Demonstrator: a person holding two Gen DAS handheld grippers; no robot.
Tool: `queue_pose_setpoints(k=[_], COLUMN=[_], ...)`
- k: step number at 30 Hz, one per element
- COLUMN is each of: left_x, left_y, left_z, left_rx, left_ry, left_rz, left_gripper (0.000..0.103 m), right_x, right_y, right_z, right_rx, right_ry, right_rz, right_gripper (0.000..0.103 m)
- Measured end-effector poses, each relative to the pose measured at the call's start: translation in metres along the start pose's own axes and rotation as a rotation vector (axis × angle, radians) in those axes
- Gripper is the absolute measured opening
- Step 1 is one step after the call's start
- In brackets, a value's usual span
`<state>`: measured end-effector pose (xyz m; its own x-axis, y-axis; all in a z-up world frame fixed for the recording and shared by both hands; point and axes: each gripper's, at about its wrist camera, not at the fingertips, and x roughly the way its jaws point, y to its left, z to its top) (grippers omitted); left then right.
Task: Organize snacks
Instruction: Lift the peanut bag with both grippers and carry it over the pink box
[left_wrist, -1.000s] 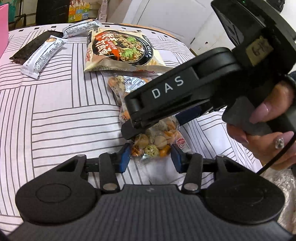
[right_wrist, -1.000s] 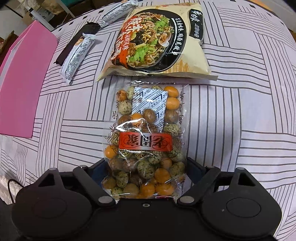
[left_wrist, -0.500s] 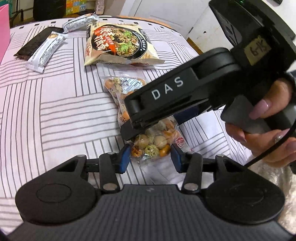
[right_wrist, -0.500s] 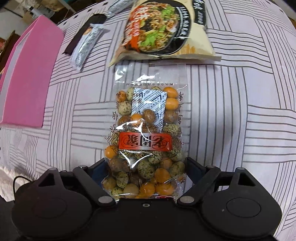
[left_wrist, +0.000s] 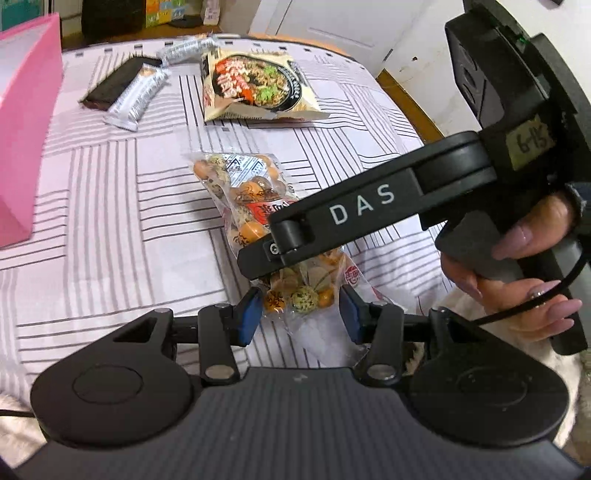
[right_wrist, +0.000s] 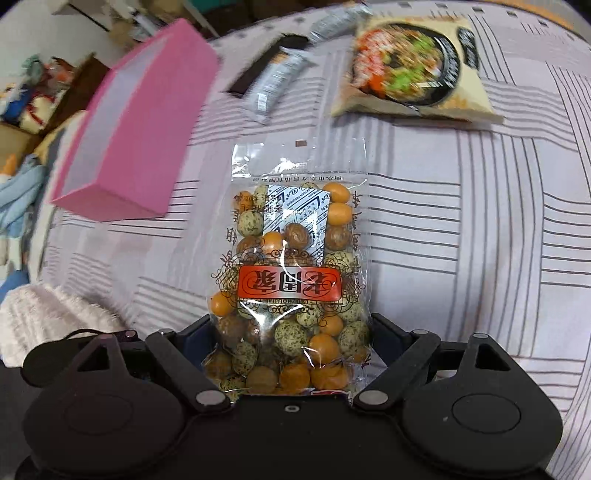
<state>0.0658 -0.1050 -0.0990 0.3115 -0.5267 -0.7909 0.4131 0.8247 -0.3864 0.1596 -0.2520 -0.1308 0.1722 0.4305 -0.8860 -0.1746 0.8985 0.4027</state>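
Right claw (right_wrist: 291, 354) clamped across clear bag of coated nuts (right_wrist: 291, 280), lifted above striped worktop (right_wrist: 480, 221). Left claw (left_wrist: 299, 314) narrow, straddling bag's tail; contact unclear. Carry level toward pink open box (right_wrist: 144, 122); keep grip firm, avoid swinging, lower gently inside.
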Motion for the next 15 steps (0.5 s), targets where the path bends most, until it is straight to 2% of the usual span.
queue_pose_setpoints(k=[7, 12, 15], left_x=[-0.043, -0.072, -0.098], left_y=[0.001, 0.006, 0.011], left_z=[-0.009, -0.016, -0.017], left_rx=[-0.008, 0.009, 0.033], left_ry=[-0.015, -0.016, -0.049], left_rz=[0.018, 0.05, 0.06], left_gripper=[0.044, 0.044, 0.044], right_x=[-0.02, -0.029, -0.04], right_y=[0.046, 0.073, 0.093], right_z=[-0.02, -0.021, -0.015], right_rx=[-0.098, -0.137, -0.188], right_ry=[-0.087, -0.095, -0.109], right_rz=[0.023, 0.059, 0.071], right_gripper=[0.09, 0.09, 0.09])
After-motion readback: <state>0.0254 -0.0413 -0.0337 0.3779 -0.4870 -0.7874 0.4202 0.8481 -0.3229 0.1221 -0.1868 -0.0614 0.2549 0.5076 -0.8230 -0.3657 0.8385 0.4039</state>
